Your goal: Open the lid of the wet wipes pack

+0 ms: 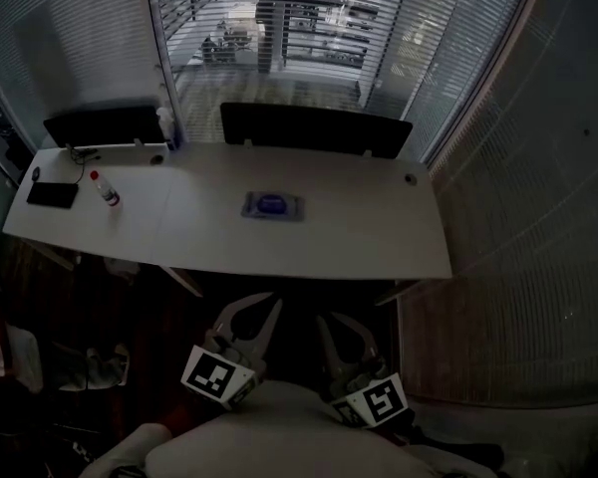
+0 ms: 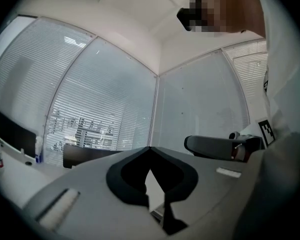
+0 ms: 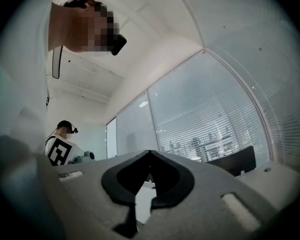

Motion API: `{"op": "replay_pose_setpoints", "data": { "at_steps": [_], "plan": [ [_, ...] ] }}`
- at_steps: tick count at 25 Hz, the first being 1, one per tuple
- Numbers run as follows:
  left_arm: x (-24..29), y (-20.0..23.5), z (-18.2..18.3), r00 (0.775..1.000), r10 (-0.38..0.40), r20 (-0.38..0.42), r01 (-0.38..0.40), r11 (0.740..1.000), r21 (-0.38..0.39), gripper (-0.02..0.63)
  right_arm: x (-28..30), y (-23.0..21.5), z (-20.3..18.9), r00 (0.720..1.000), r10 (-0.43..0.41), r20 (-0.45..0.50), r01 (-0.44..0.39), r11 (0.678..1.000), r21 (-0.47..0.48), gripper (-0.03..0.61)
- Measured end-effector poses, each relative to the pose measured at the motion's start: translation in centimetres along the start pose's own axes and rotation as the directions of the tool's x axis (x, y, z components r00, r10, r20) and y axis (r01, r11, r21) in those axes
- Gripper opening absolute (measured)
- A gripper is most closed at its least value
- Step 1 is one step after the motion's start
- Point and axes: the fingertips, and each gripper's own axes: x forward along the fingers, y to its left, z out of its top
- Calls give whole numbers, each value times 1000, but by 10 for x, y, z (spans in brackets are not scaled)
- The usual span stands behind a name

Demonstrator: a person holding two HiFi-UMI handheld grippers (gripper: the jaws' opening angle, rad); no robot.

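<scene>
The wet wipes pack point(image 1: 271, 206) lies flat in the middle of the white table point(image 1: 379, 237), its blue lid down. Both grippers are held low near the person's body, well short of the table's near edge and pointing toward it. My left gripper point(image 1: 264, 300) is shut, its jaws meeting at the tip with nothing between them point(image 2: 150, 148). My right gripper point(image 1: 325, 319) is shut too, likewise with nothing in it point(image 3: 150, 152). Both gripper views look up at blinds and ceiling, and the pack does not show in either.
On the table's left end lie a black phone point(image 1: 52, 194) and a small red-capped bottle point(image 1: 105, 189). Two dark panels point(image 1: 314, 127) stand along the far edge, and a blue-capped bottle point(image 1: 165, 127) stands between them. Glass walls with blinds surround the table.
</scene>
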Motion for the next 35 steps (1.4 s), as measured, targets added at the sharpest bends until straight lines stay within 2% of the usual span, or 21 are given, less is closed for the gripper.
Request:
{"op": "replay_pose_setpoints", "data": {
  "at_steps": [4, 11, 16, 21, 25, 28, 35],
  "plan": [
    [25, 39, 0, 1000, -7, -12, 7, 1000, -15, 3, 44, -19, -11, 1000, -8, -12, 8, 1000, 2, 2],
    [63, 136, 7, 1000, 0, -1, 0, 999, -52, 3, 145, -43, -30, 999, -7, -50, 6, 1000, -21, 2],
    [86, 196, 23, 1000, -6, 16, 7, 999, -43, 3, 216, -56, -42, 997, 6, -72, -9, 999, -35, 0],
    [100, 246, 27, 1000, 22, 2, -22, 998, -57, 3, 262, -68, -58, 996, 4, -94, -7, 999, -36, 0],
    [109, 266, 28, 999, 40, -5, -40, 998, -47, 3, 277, -83, -66, 994, -18, -111, 11, 998, -64, 2],
    [121, 272, 28, 999, 41, -9, -42, 998, -37, 3, 290, -87, -63, 995, -9, -101, 5, 999, -45, 0],
    [144, 264, 35, 999, 32, 10, -32, 999, -37, 3, 295, -107, -48, 997, 3, -77, -8, 998, -55, 1]
  ]
}}
